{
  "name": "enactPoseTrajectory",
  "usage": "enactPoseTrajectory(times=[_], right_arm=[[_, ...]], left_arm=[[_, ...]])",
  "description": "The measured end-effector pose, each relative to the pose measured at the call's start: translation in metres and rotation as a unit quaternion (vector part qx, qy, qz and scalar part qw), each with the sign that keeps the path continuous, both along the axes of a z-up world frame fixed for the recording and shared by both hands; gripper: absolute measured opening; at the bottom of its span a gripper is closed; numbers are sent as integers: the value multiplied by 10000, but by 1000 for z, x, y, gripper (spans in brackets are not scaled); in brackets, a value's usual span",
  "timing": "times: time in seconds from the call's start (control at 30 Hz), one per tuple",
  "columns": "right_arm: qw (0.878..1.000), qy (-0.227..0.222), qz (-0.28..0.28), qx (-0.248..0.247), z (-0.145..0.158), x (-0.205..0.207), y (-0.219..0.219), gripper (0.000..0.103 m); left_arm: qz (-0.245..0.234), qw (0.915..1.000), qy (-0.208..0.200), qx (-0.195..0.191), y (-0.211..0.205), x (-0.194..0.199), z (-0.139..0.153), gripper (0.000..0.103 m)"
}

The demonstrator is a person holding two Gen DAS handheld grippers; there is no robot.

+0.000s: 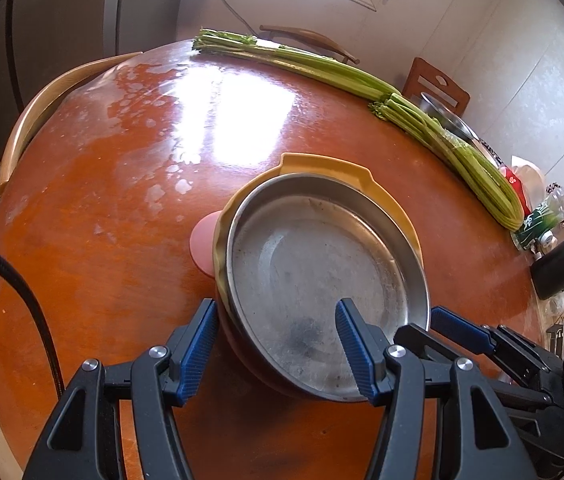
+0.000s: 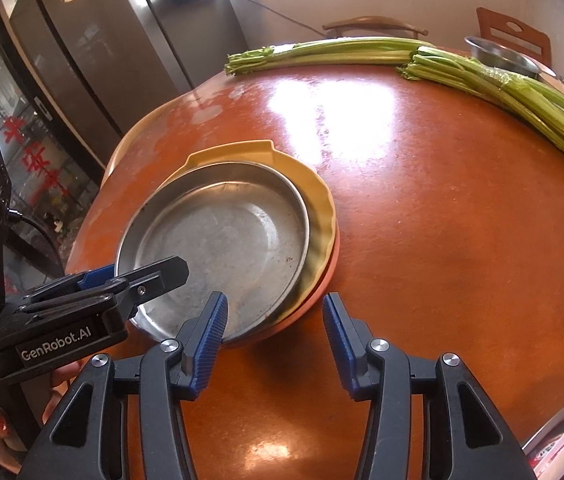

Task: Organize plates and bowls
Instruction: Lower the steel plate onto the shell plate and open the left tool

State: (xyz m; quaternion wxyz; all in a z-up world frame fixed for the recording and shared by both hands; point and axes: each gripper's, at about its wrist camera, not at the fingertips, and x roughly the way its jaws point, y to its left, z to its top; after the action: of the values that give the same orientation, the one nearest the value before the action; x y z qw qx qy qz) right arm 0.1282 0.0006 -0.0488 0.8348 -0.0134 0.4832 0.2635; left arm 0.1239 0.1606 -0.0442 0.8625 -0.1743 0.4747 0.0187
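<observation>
Both claws gape: left claw (image 1: 278,344) straddles the steel plate (image 1: 321,264) rim, right claw (image 2: 274,332) nearby. A shallow pinch could tip the stack.

The dull grey metal plate (image 1: 321,272) lies in a yellow dish (image 1: 365,176) over a pink one (image 1: 202,244), on the glossy orange-brown tabletop (image 1: 122,200) with green celery (image 1: 441,136).

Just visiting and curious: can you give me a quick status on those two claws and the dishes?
Left gripper open, straddling steel pan rim. Right gripper open, holding nothing. Pan sits stacked on yellow plate. Celery far off, not in the way.
</observation>
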Motion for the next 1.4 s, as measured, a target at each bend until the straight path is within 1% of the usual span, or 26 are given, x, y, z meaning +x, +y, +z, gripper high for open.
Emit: enactPoseTrajectory(times=[0.13,0.73,1.2,1.4], right_arm=[[10000,11,-90,-3,-4,3,-5,51],[9992,6,-379,-128,-4,5,-27,51],[9978,1,-632,-202,-3,4,-43,51],[9975,-23,-655,-255,-2,4,-43,51]], left_arm=[[-48,10000,5,50,-5,5,0,60],[-304,9994,-58,131,-25,26,-2,60],[-546,9984,-85,103,-43,35,-2,60],[-588,9982,-63,89,-45,37,-4,60]])
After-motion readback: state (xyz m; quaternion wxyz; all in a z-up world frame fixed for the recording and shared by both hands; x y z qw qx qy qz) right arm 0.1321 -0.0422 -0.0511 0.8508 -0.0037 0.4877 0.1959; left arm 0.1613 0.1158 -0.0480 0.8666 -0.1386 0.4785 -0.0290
